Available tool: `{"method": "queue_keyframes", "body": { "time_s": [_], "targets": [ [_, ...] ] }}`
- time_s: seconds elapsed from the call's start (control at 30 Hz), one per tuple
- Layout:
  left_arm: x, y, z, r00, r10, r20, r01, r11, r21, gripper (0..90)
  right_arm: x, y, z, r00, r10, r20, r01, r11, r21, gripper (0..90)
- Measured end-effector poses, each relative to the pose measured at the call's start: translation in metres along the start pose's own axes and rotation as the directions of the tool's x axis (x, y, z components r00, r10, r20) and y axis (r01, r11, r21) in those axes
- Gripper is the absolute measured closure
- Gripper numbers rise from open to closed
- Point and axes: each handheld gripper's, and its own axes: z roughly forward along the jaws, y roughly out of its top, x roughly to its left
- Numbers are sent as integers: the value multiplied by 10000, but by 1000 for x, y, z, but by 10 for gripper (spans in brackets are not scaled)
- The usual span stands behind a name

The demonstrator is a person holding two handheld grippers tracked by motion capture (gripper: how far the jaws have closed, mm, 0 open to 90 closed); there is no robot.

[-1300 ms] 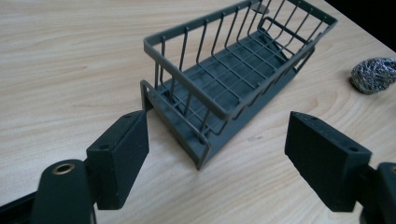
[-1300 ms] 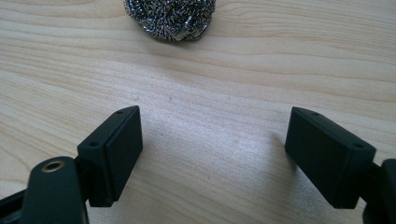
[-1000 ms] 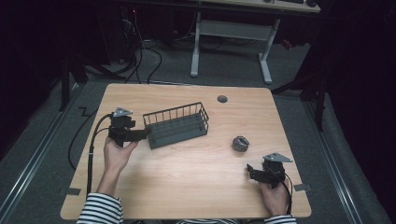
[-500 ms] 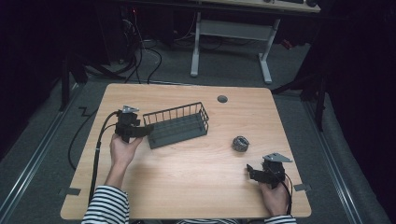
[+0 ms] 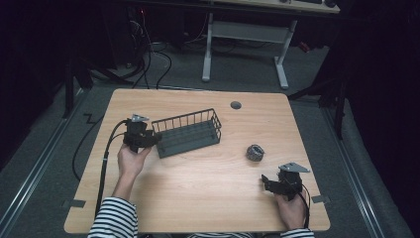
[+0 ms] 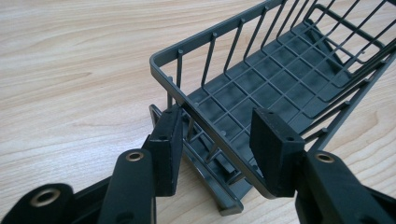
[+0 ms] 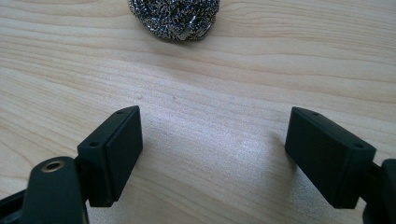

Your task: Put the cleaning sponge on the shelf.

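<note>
While close-up, pads (image 6: 168,140) straddling basket (image 6: 261,88) corner.

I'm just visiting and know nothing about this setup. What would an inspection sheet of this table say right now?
Surface: wooden table, with a round hole near its far edge.
Job's things: dark wire basket, upright; steel wool ball lies apart from it.
Clutter: nothing seen.
Grippers: left gripper straddles the basket's end corner, its jaws have just been closing on the rim; whether the pads press yet is unclear. Right gripper is open over bare wood, short of the steel wool.
Cables: a black cable trails from the left gripper; more lie on the floor beyond.
Surroundings: dark room, a white-legged desk behind.
</note>
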Motion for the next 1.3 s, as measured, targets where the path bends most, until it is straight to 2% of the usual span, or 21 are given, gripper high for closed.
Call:
{"method": "queue_keyframes", "body": {
  "time_s": [0.37,0.6,0.97,1.3],
  "targets": [
    [-3,-1,-3,9999,79,-68,-80,9999,-88,571,0,0,0,10000,-5,0,5,10000,1,193],
    [-8,-1,-2,9998,175,125,-174,9998,-120,585,0,0,0,10000,-3,2,3,10000,0,193],
    [-21,-1,2,9983,402,426,-395,9991,-159,590,0,0,0,10000,-4,3,4,10000,0,193],
    [-32,1,6,9976,510,479,-504,9986,-137,588,0,0,0,10000,-1,3,1,10000,1,193]
  ]
}}
